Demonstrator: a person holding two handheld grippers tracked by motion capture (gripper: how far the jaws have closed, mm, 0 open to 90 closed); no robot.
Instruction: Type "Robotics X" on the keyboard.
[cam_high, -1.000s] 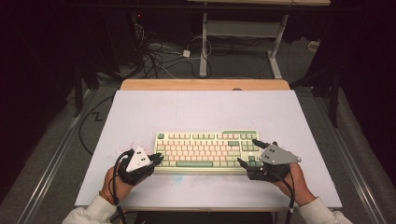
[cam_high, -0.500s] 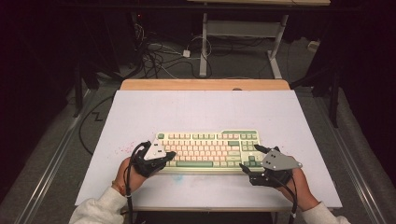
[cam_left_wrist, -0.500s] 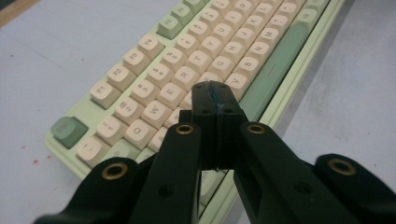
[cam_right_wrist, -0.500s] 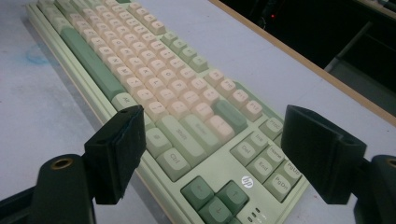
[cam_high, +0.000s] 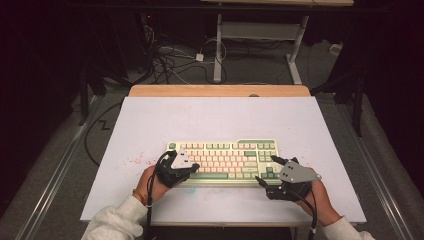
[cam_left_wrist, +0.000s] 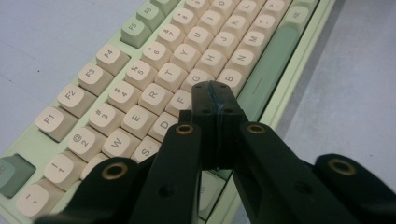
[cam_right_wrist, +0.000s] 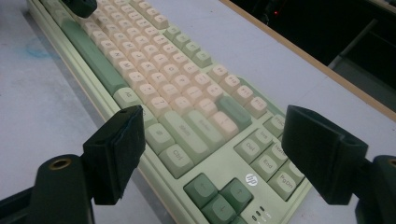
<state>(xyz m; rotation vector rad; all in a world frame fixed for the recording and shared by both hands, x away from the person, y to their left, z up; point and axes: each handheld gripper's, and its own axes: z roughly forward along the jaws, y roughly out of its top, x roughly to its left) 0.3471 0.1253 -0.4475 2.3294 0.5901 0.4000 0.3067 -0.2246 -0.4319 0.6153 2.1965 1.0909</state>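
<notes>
Left gripper (cam_left_wrist: 215, 100), jaws pressed together with nothing between them, is hovering over the left letter keys of the green-and-cream keyboard (cam_high: 225, 159). Right gripper (cam_right_wrist: 212, 156), jaws standing wide apart and empty, is resting at the keyboard's right end by the arrow keys. The keyboard is lying near the front edge of the white table (cam_high: 215, 117).
</notes>
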